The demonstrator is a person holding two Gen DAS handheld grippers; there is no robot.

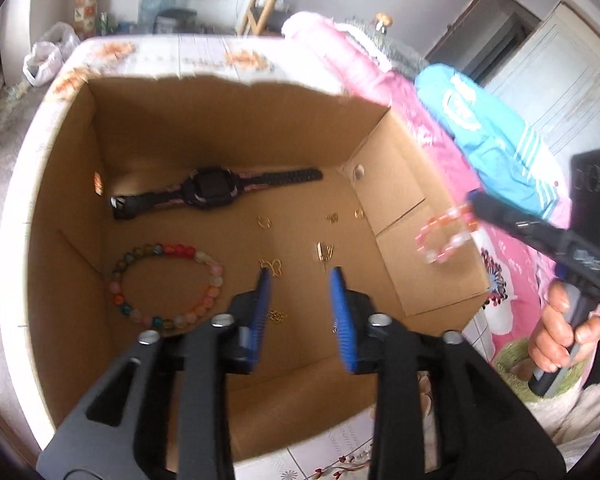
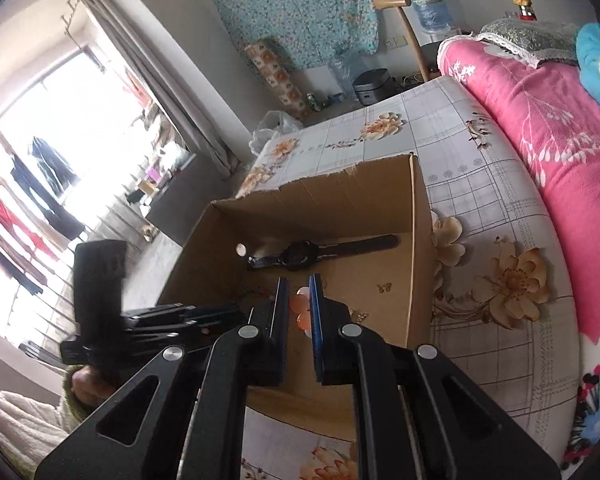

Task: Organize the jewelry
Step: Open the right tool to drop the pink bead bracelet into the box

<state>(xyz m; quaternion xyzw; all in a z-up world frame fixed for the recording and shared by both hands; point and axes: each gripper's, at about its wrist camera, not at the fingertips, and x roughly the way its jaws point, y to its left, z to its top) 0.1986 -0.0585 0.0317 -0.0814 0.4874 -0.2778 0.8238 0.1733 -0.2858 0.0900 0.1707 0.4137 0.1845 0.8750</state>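
A bed spread with a grey-checked, flower-printed sheet (image 2: 480,184) carried an open brown cardboard box (image 1: 400,216), with a rolled pink floral quilt (image 2: 540,120) lying beyond it; inside the box, left of the left gripper's jaws, a round bracelet of multicoloured glass beads (image 1: 168,280) lay flat on the cardboard floor; ahead of the jaws and further in, a black digital wristwatch (image 1: 208,194) stretched along the far wall; small gold earrings and charms (image 1: 272,268) were scattered just ahead of the blue pads, one butterfly-shaped piece close to the left pad's tip; the left gripper (image 1: 300,276) hung over the box floor with its jaws parted and nothing between them; to the right, above the box's right wall, the right gripper (image 1: 470,214), held in a hand (image 1: 560,336), was clenched on a pink-and-white beaded bracelet (image 1: 444,240), which dangled from the pinched pads clear of the cardboard.
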